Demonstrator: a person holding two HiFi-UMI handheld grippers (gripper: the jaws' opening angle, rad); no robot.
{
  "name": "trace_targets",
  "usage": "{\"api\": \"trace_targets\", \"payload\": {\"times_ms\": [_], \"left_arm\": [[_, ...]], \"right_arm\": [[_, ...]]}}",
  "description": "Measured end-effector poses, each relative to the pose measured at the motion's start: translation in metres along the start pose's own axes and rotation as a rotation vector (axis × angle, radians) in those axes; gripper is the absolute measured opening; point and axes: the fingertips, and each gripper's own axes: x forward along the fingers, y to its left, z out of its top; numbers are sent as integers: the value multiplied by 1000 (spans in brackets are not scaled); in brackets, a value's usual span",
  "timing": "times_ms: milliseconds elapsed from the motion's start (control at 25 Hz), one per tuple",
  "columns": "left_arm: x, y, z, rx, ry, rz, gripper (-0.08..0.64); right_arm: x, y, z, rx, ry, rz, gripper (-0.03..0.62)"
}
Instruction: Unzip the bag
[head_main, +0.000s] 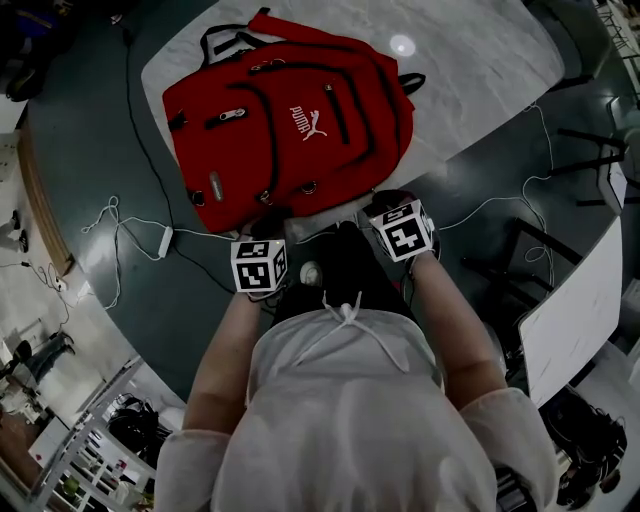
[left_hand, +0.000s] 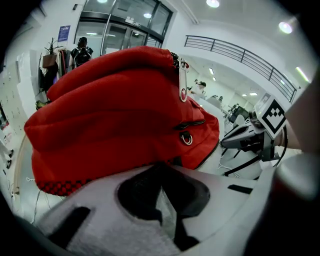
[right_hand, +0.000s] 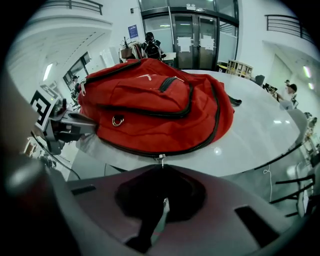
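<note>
A red backpack (head_main: 290, 120) lies flat on a white round table (head_main: 480, 70), its bottom edge facing me. Both grippers sit at that near edge. My left gripper (head_main: 268, 228) (left_hand: 165, 167) has its jaws together, tips against the bag's lower hem (left_hand: 125, 165); whether fabric is pinched is hidden. My right gripper (head_main: 385, 205) (right_hand: 161, 171) also has its jaws together, right under a small metal zipper pull (right_hand: 161, 160) on the black main zip (right_hand: 210, 130). A long silver pull (left_hand: 183, 82) hangs higher on the bag.
The table's near rim (right_hand: 240, 167) runs just under the bag. White cables (head_main: 120, 230) and a power adapter (head_main: 165, 240) lie on the dark floor at left. Chairs (head_main: 590, 160) and a white board (head_main: 570, 310) stand at right.
</note>
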Motion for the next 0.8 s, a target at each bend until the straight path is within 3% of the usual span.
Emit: {"api": "trace_targets", "payload": {"times_ms": [240, 800], "left_arm": [[0, 0, 1, 28, -2, 24, 21], [1, 0, -1, 6, 0, 24, 21]], "right_arm": [[-4, -38, 3, -32, 15, -42, 28], [-4, -90, 19, -76, 33, -61, 28]]}}
